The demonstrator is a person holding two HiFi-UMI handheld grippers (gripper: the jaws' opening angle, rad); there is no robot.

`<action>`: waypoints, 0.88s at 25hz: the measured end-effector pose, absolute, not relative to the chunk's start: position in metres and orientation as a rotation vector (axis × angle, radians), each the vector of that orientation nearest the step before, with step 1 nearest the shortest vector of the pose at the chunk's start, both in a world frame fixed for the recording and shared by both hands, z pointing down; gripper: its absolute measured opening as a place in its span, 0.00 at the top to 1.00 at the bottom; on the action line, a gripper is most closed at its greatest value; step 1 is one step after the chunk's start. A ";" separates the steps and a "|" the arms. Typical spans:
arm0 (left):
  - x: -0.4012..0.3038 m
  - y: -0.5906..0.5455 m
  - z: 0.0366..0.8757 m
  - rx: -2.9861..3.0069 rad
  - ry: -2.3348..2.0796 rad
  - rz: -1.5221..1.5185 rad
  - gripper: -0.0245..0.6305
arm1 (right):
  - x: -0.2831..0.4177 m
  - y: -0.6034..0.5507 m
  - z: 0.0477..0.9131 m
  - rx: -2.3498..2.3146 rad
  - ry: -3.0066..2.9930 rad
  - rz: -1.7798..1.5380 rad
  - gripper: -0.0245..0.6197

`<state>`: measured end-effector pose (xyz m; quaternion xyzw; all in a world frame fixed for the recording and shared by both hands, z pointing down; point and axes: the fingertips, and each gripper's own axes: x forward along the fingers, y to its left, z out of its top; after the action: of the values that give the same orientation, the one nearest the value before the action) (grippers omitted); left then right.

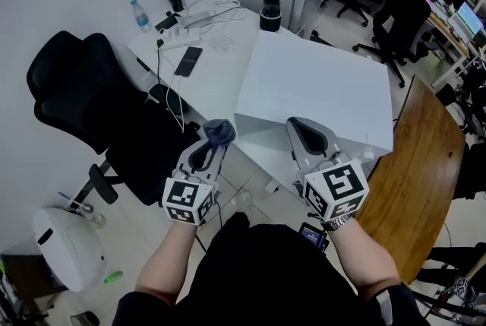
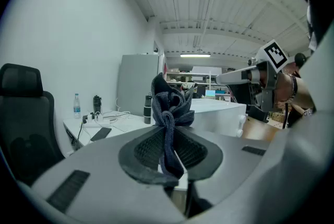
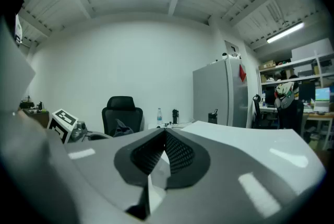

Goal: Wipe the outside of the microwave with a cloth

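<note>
A big white microwave (image 1: 319, 85) stands on the white desk (image 1: 216, 77), seen from above in the head view. A bunched dark blue cloth (image 1: 219, 133) is clamped in my left gripper (image 1: 215, 140), which hovers just off the microwave's near left corner. In the left gripper view the cloth (image 2: 169, 105) stands up between the pads, with the microwave (image 2: 222, 116) beyond it. At the microwave's near edge, my right gripper (image 1: 301, 128) is shut with nothing in it. The right gripper view shows its jaws (image 3: 164, 137) closed over the microwave's white top (image 3: 237, 131).
A black office chair (image 1: 83, 104) stands left of the desk. On the desk lie a phone (image 1: 187, 60), a power strip with cables (image 1: 194, 19), a water bottle (image 1: 139, 15) and a black tumbler (image 1: 270, 11). A brown wooden table (image 1: 418, 165) is at right.
</note>
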<state>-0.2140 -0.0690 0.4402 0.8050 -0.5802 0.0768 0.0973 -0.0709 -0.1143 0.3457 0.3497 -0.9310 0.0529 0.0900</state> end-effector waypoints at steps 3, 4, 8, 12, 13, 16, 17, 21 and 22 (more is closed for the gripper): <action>-0.229 -0.092 0.456 2.378 -1.700 0.257 0.87 | -0.082 -0.141 0.347 1.055 -2.763 0.166 0.96; -0.232 -0.099 0.461 2.382 -1.688 0.267 0.87 | -0.086 -0.150 0.347 1.062 -2.761 0.166 0.96; -0.237 -0.123 0.483 2.414 -1.616 0.308 0.87 | -0.098 -0.177 0.349 1.089 -2.750 0.170 0.96; -0.233 -0.138 0.502 2.481 -1.531 0.371 0.87 | -0.107 -0.198 0.352 1.116 -2.735 0.178 0.96; -0.233 -0.141 0.505 2.497 -1.509 0.381 0.87 | -0.110 -0.203 0.353 1.122 -2.732 0.179 0.96; -0.232 -0.152 0.514 2.511 -1.457 0.381 0.87 | -0.118 -0.216 0.355 1.137 -2.727 0.181 0.96; -0.231 -0.156 0.516 2.518 -1.443 0.386 0.87 | -0.121 -0.219 0.356 1.142 -2.726 0.180 0.96; -0.229 -0.176 0.521 2.554 -1.396 0.411 0.87 | -0.126 -0.229 0.357 1.173 -2.714 0.180 0.96; -0.229 -0.182 0.521 2.558 -1.389 0.413 0.87 | -0.126 -0.232 0.357 1.181 -2.709 0.180 0.96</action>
<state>-0.2289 -0.1818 0.5212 0.8656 -0.4701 0.1399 0.1007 -0.1258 -0.2318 0.3570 0.3972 -0.9113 0.0607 0.0902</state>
